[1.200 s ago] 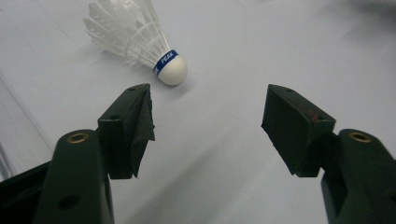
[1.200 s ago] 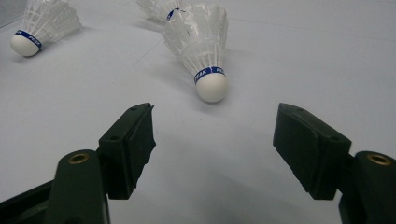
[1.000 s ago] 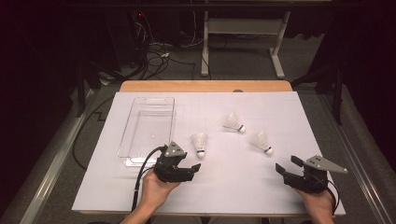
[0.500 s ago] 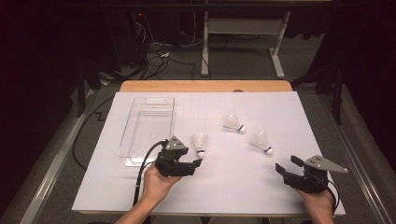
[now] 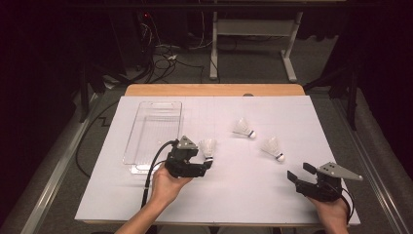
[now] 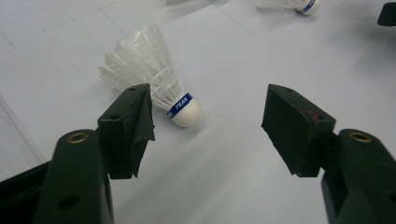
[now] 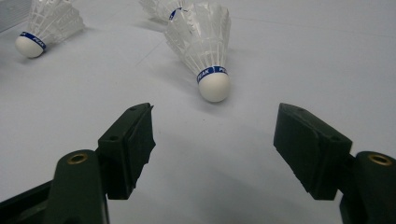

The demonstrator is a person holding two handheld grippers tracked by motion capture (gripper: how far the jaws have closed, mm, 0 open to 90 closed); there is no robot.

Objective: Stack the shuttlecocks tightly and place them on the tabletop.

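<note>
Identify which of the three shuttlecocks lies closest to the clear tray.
The leftmost shuttlecock, just ahead of the open left hand-held gripper, lies closest to the clear tray. The other two lie farther right.

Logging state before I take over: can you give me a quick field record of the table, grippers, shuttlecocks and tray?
surface: white sheet over a wooden table
left gripper: open, cork of the nearest shuttlecock just ahead of its jaws, nothing held
right gripper: open, low over the sheet near the front right corner, nothing held
shuttlecocks: three, all lying on their sides on the sheet; middle shuttlecock, right shuttlecock
clear tray: left of the shuttlecocks, looks empty
</note>
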